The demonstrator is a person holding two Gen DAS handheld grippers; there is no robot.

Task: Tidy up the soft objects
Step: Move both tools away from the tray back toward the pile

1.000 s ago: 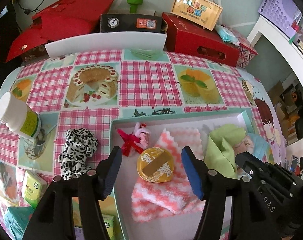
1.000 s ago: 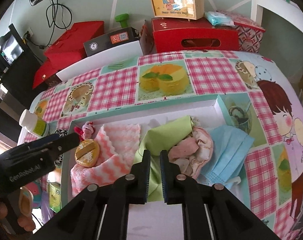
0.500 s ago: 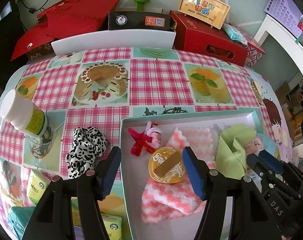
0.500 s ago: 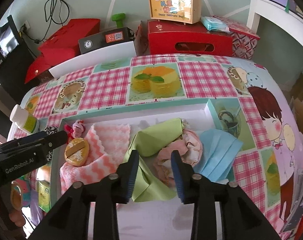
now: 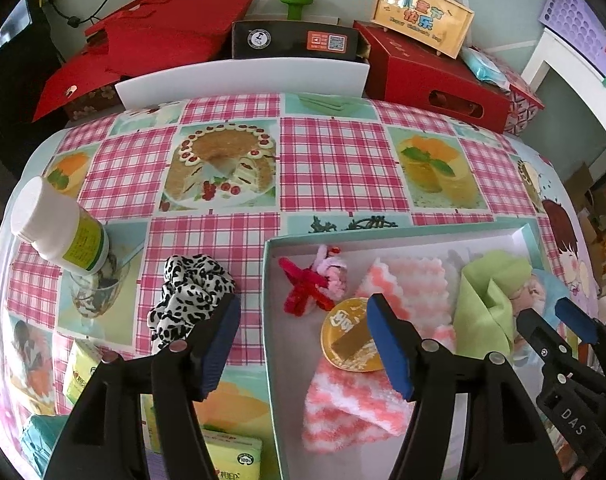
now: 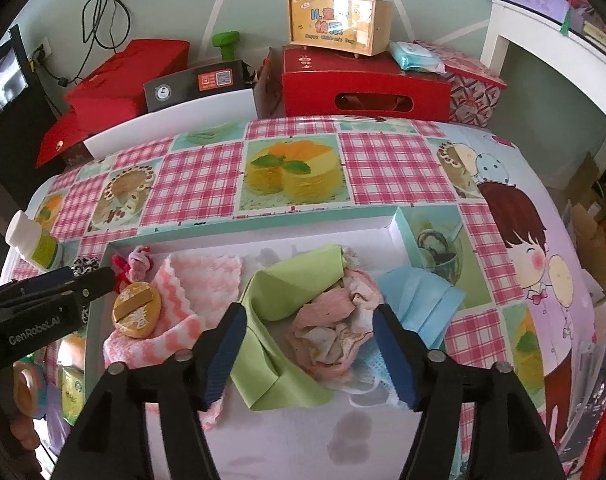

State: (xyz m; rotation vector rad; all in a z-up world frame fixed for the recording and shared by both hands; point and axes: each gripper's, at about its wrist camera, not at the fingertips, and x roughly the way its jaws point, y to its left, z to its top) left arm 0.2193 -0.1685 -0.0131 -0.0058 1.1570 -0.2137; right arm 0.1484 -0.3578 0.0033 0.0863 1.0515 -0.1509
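- The near rim of the tray [image 5: 267, 320] is cut off by the bottom edge in the left wrist view and hidden behind the gripper arms.
- The round gold badge [image 5: 349, 340] is partly covered by the left gripper's [image 5: 303, 336] right finger; its lettering is too small to read.
- The blue face mask [image 6: 423, 300] lies partly under the crumpled pink cloth [image 6: 335, 324] at the tray's right edge; its near part is hidden behind the right gripper's [image 6: 309, 344] finger.
- The leopard-print scrunchie [image 6: 85, 264] is almost wholly hidden behind the left gripper in the right wrist view.
- Green packets [image 5: 83, 368] at the surface's near-left corner are cut off and blurred.
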